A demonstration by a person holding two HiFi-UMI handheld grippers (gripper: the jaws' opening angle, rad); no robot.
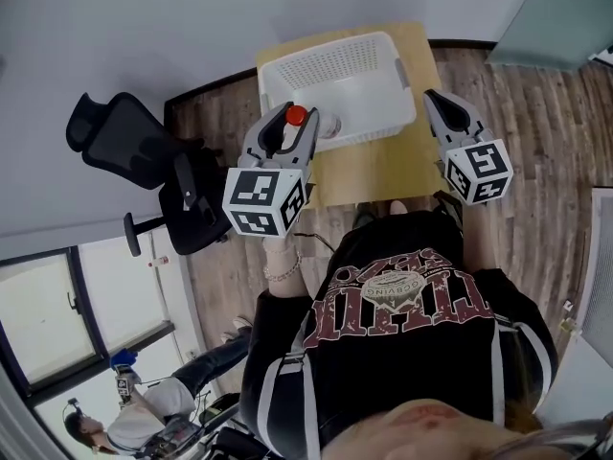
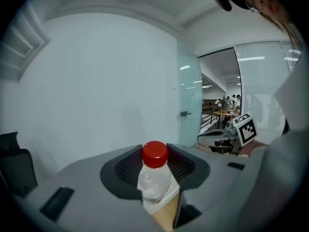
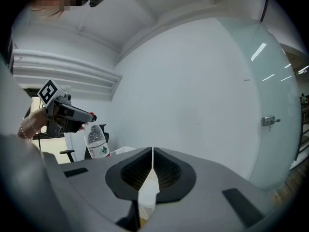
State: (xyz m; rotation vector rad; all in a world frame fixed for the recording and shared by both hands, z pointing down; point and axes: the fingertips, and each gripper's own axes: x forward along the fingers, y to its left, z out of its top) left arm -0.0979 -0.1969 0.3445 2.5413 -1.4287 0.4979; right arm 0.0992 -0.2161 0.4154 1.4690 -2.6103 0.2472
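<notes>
My left gripper [image 1: 287, 125] is shut on a clear plastic bottle [image 1: 324, 125] with a red cap [image 1: 296, 115], held above the near left corner of a white slotted basket [image 1: 322, 46]. In the left gripper view the bottle [image 2: 155, 180] stands between the jaws with its cap up. My right gripper [image 1: 438, 102] hovers at the right edge of the wooden table [image 1: 383, 166], beside the basket; its jaws meet with nothing between them [image 3: 152, 162]. From the right gripper view I see the left gripper [image 3: 65, 111] holding the bottle [image 3: 96, 140].
A black office chair [image 1: 144, 151] stands left of the table on the wood floor. Another person [image 1: 144, 415] sits low at the left by the windows. A glass door [image 2: 190, 100] and pale walls stand beyond the table.
</notes>
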